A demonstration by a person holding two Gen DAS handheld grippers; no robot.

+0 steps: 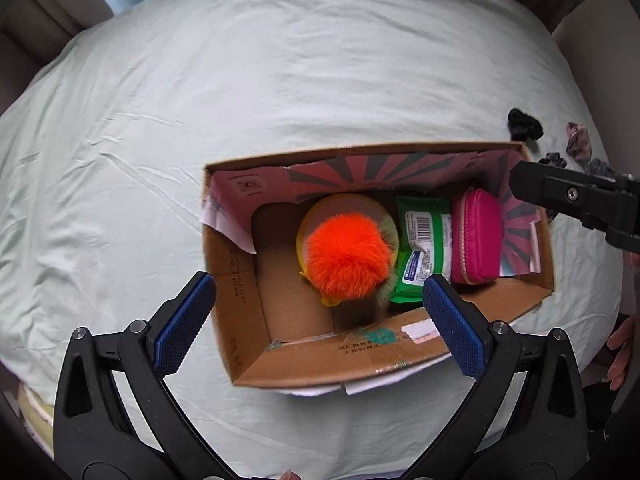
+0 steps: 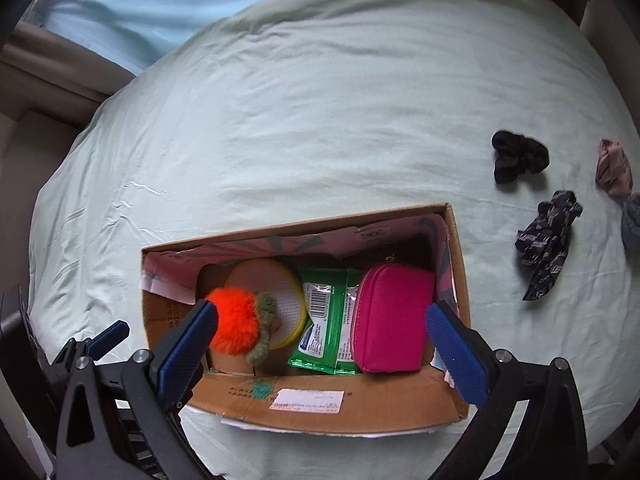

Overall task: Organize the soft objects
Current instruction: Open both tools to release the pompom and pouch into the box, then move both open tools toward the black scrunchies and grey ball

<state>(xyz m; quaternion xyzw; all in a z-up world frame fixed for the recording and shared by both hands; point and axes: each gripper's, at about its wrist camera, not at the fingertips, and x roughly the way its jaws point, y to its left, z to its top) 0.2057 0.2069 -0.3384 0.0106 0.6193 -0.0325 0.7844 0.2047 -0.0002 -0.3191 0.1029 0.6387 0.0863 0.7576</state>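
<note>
Two grippers w/ jaws spread wide, nothing held: I've got the left gripper (image 1: 318,320) and right gripper (image 2: 322,344) both hovering over the box (image 2: 400,404) on the bed (image 2: 320,120). Inside the box, left to right: orange pompom (image 1: 348,254) atop a yellow disc (image 2: 280,292), green wipes (image 2: 326,320), pink pouch (image 2: 390,320). Outside, well to the right on the sheet: black scrunchie (image 2: 518,160), patterned scrunchie (image 2: 546,246), pink scrunchie (image 2: 612,166).
</note>
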